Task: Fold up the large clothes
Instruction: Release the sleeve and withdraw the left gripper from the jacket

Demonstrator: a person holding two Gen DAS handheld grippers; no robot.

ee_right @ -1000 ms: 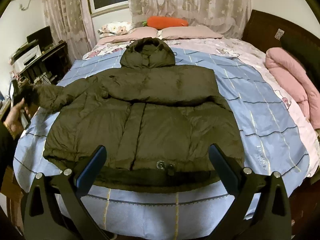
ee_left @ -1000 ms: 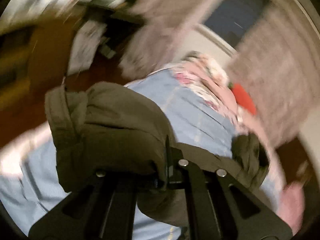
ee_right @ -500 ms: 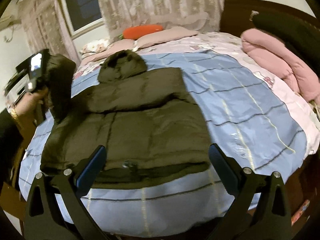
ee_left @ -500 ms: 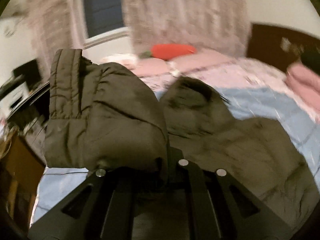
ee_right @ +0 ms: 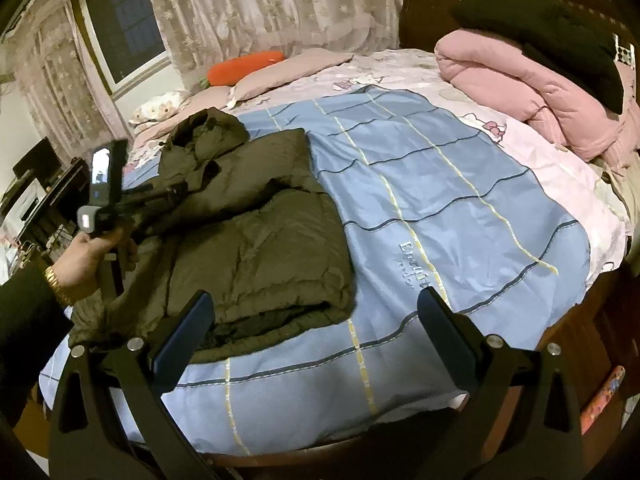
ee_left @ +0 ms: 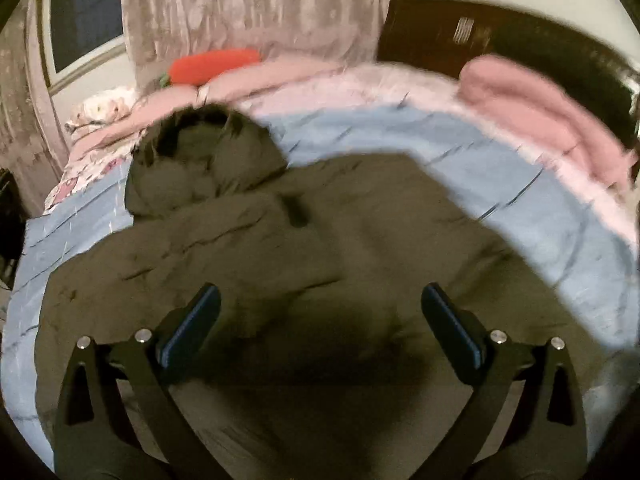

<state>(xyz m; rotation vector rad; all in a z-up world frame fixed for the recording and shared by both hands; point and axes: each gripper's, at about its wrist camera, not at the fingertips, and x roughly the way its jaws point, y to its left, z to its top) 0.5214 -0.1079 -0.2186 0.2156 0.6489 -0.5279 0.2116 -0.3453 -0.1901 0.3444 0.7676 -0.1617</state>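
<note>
A dark olive hooded puffer jacket (ee_right: pixel 256 240) lies flat on the blue checked bedspread (ee_right: pixel 440 208), hood toward the pillows, both sleeves folded in over the body. In the left wrist view the jacket (ee_left: pixel 320 248) fills the lower half, hood (ee_left: pixel 192 168) at the upper left. My left gripper (ee_left: pixel 320 320) is open and empty just above the jacket's body; it also shows in the right wrist view (ee_right: pixel 160 194) over the jacket's left side. My right gripper (ee_right: pixel 312 328) is open and empty, near the jacket's hem at the bed's front edge.
A rolled pink quilt (ee_right: pixel 532 80) with a dark garment on it lies at the right by the dark headboard (ee_right: pixel 460 4). Pink pillows (ee_right: pixel 288 68) and an orange carrot cushion (ee_right: pixel 244 66) lie at the far end. A desk (ee_right: pixel 36 200) stands left of the bed.
My left gripper carried the left sleeve over the jacket's body, opened and let it go. The right gripper's view swung to the right; it stayed open.
</note>
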